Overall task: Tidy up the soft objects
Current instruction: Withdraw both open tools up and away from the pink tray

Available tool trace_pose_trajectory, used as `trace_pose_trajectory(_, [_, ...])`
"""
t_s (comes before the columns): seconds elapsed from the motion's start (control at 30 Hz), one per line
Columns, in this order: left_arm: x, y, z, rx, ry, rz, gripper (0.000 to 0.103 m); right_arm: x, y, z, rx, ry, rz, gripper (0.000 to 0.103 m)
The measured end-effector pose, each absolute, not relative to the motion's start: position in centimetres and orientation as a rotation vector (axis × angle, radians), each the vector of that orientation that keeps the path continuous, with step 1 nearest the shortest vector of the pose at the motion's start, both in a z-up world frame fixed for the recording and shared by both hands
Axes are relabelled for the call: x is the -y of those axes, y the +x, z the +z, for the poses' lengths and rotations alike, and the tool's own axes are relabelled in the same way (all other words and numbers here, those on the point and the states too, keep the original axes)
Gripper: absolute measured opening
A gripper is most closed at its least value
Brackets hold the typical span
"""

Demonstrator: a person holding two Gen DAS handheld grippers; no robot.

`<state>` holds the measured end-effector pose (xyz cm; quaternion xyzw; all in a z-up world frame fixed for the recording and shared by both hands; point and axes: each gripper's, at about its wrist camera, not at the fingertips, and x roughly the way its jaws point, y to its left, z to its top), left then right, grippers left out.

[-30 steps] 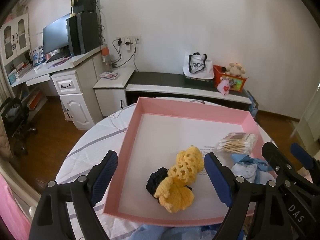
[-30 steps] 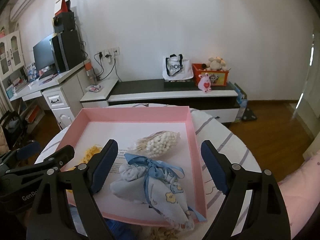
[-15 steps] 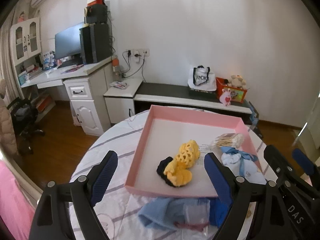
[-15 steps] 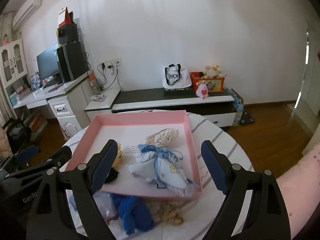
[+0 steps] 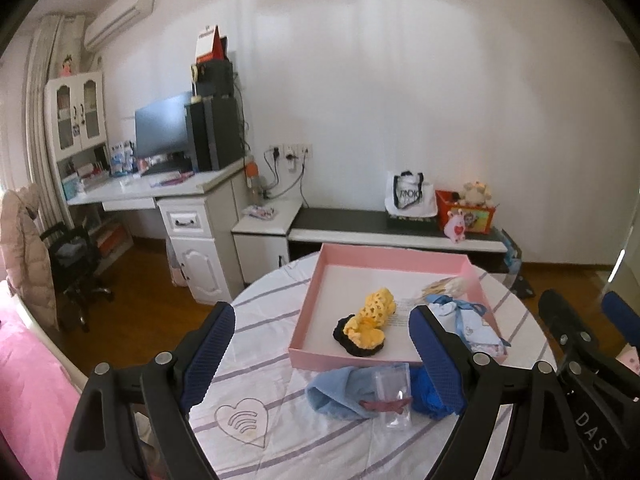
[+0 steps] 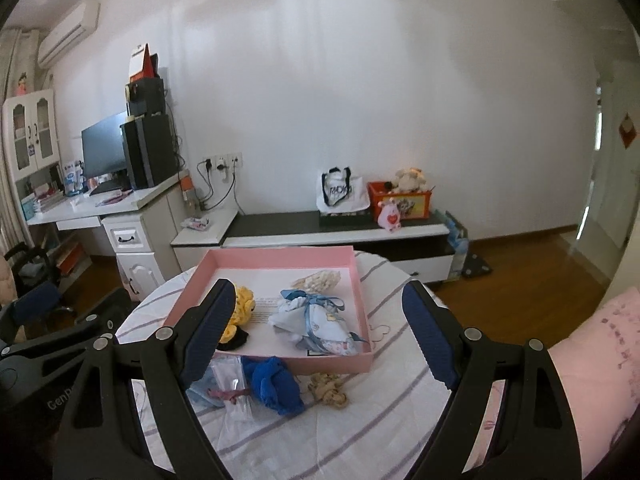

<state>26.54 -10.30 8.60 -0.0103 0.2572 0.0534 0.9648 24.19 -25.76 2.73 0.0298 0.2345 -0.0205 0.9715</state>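
Hovering w/ both fingers [image 5: 322,340] [image 6: 318,326] wide, empty; blue cloth [image 6: 276,386], plastic bag [image 6: 230,384] lie before pink tray [image 6: 332,360].

Both wrist cameras are looking forward and slightly downward along their own fingers, from above the near edge of the round table [image 5: 260,320], facing the white wall. The left view is sitting further left, taking in the desk [image 5: 160,188] and, at its right edge, the right gripper [image 5: 580,320]. The right view is catching the left gripper [image 6: 52,312] at its left edge. Both are sharing the pink tray [image 5: 392,258] [image 6: 280,254], neither of them close to it
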Motion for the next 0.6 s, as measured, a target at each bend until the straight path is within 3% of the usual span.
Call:
trace_pose_trajectory(0.3, [9.7,18.9,9.7,-0.44,-0.041,0.078,0.091,26.1,19.1,5.3,-0.381,0.047,-0.073,0.094])
trace_pose_trajectory(0.6, [9.0,11.3,10.2,-0.319,-0.044,0.055,0.095,26.4,14.0,8.2,-0.26,0.04,-0.103,0.096])
